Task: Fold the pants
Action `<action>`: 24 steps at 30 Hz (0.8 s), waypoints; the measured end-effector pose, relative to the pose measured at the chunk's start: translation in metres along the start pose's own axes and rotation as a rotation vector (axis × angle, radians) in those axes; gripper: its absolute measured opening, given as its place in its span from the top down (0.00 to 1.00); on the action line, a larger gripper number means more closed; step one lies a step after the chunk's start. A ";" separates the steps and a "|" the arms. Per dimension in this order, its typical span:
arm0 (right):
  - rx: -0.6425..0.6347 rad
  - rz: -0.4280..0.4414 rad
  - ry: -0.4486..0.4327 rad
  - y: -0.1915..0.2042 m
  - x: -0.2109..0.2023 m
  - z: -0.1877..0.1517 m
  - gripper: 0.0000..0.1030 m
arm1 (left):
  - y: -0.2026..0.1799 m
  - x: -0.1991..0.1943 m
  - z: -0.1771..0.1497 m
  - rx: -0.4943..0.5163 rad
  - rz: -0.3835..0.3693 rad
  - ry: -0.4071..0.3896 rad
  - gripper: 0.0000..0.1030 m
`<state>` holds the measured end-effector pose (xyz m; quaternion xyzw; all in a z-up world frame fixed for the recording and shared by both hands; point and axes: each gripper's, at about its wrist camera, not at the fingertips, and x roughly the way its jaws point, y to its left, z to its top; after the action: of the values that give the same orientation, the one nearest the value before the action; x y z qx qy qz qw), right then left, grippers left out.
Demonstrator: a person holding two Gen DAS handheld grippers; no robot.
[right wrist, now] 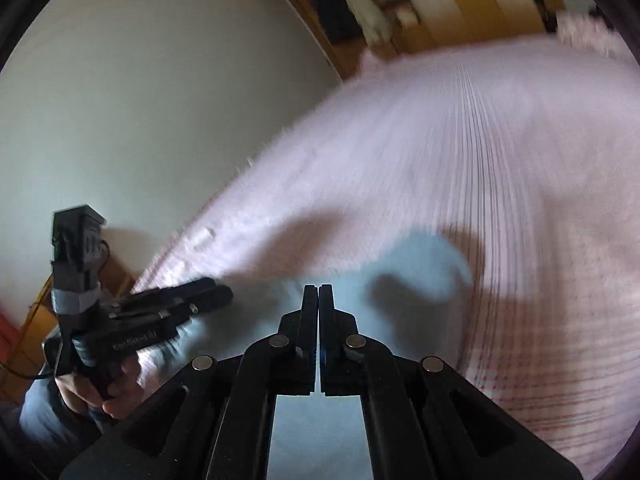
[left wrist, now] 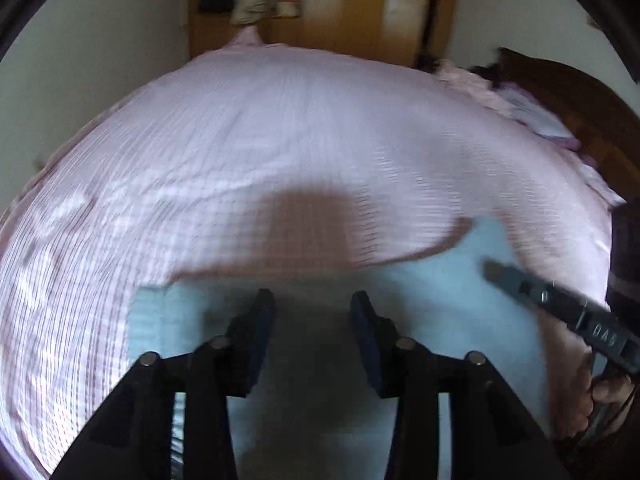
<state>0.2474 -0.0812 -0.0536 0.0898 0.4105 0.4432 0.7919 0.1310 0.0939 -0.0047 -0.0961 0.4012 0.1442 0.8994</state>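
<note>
1. On the far left of the right wrist view, a hand [right wrist: 100, 390] is gripping the handle of the left tongs [right wrist: 218, 294], with a plain pale wall [right wrist: 160, 120] behind it.
2. The left tongs [left wrist: 313, 304] are standing wide open in their own view, with nothing between the two fingers; they are hovering over the pants [left wrist: 420, 320].
3. The pants, a pale blue-grey cloth, are lying on a bed [left wrist: 280, 128] that is covered with a pink striped sheet; they are filling the lower middle of the left wrist view, and a folded hem edge is showing at their left side.
4. The right tongs [right wrist: 319, 292] are closed, fingers pressed together. A thin strip of blue is showing low down between them, but whether they are pinching any cloth cannot be told. The pants [right wrist: 420, 264] are spreading out beyond and under their tips.
5. In the left wrist view the right tongs [left wrist: 496, 270] are reaching in from the right, their tip over the right part of the pants.
6. A wooden wardrobe [left wrist: 360, 8] is standing beyond the far end of the bed, and a dark wooden headboard [left wrist: 580, 92] is showing at the right.
7. Both views are blurring with motion.
</note>
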 end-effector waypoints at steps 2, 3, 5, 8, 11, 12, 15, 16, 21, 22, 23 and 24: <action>0.049 -0.013 0.013 -0.025 0.010 -0.017 1.00 | 0.010 0.012 -0.013 -0.014 0.027 0.014 0.65; 0.094 0.030 -0.023 -0.035 0.006 -0.021 1.00 | 0.013 0.017 -0.017 -0.011 0.039 0.023 0.70; 0.163 -0.010 -0.071 -0.047 0.000 -0.016 1.00 | 0.015 0.022 -0.021 0.011 0.035 0.012 0.70; 0.146 -0.067 -0.085 -0.041 -0.006 -0.004 1.00 | 0.007 0.013 -0.015 0.031 0.062 0.017 0.70; 0.072 -0.110 -0.058 -0.035 0.004 0.012 1.00 | 0.004 -0.001 -0.013 0.016 0.035 -0.009 0.68; 0.053 -0.131 -0.050 -0.036 0.008 0.017 1.00 | 0.005 0.002 -0.013 0.012 0.044 -0.001 0.67; 0.059 -0.168 -0.043 -0.041 0.017 0.031 1.00 | 0.014 0.020 -0.020 -0.005 0.033 0.035 0.67; 0.049 -0.213 -0.050 -0.038 0.017 0.036 1.00 | 0.013 0.017 -0.020 0.007 0.038 0.029 0.67; 0.068 -0.183 -0.130 -0.036 0.001 0.043 1.00 | 0.013 -0.008 -0.020 -0.013 0.003 -0.009 0.62; 0.087 -0.197 -0.117 -0.040 0.001 0.042 1.00 | 0.015 -0.003 -0.022 -0.017 0.011 0.002 0.62; 0.122 -0.191 -0.116 -0.045 -0.002 0.040 1.00 | 0.018 0.003 -0.024 -0.024 0.011 0.023 0.62; 0.165 -0.156 -0.123 -0.050 -0.007 0.035 1.00 | 0.023 0.005 -0.025 -0.032 0.002 0.025 0.62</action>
<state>0.3025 -0.1085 -0.0520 0.1495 0.4019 0.3386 0.8375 0.1090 0.1088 -0.0258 -0.1118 0.4100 0.1504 0.8926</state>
